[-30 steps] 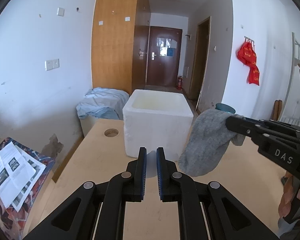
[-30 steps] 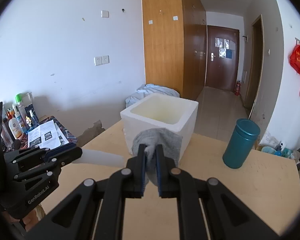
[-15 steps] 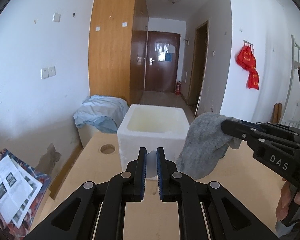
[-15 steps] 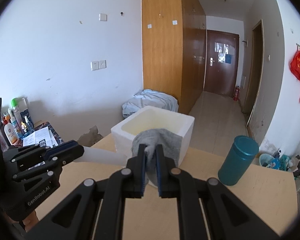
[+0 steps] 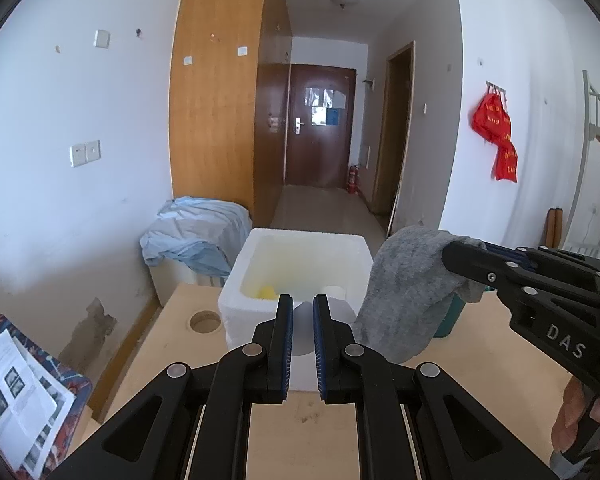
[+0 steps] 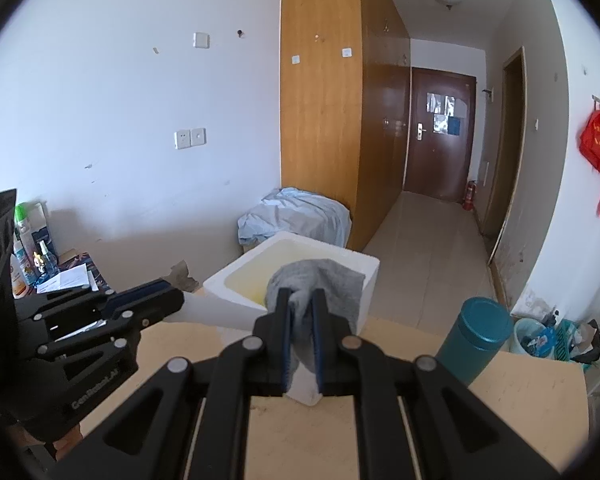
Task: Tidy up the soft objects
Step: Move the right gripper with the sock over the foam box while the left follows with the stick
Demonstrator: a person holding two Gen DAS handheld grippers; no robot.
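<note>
Nearest, the left gripper (image 5: 300,312) has its fingers pressed close on a pale white item (image 6: 198,312), thin and hard to identify, which reaches toward the near wall of the foam box (image 5: 260,312). The right gripper (image 6: 300,308) pinches a grey cloth (image 5: 404,288); it hangs just right of the box, level with its rim, clear of the desk (image 5: 300,420). Inside the box, a yellow object (image 5: 266,292) and a white object (image 5: 334,290) already lie on the floor of it. Judgement: sorting is partly done; both held items are not yet in the box. A teal canister (image 6: 474,340) stands right of the box; a blue bundle (image 5: 196,236) lies beyond it.
</note>
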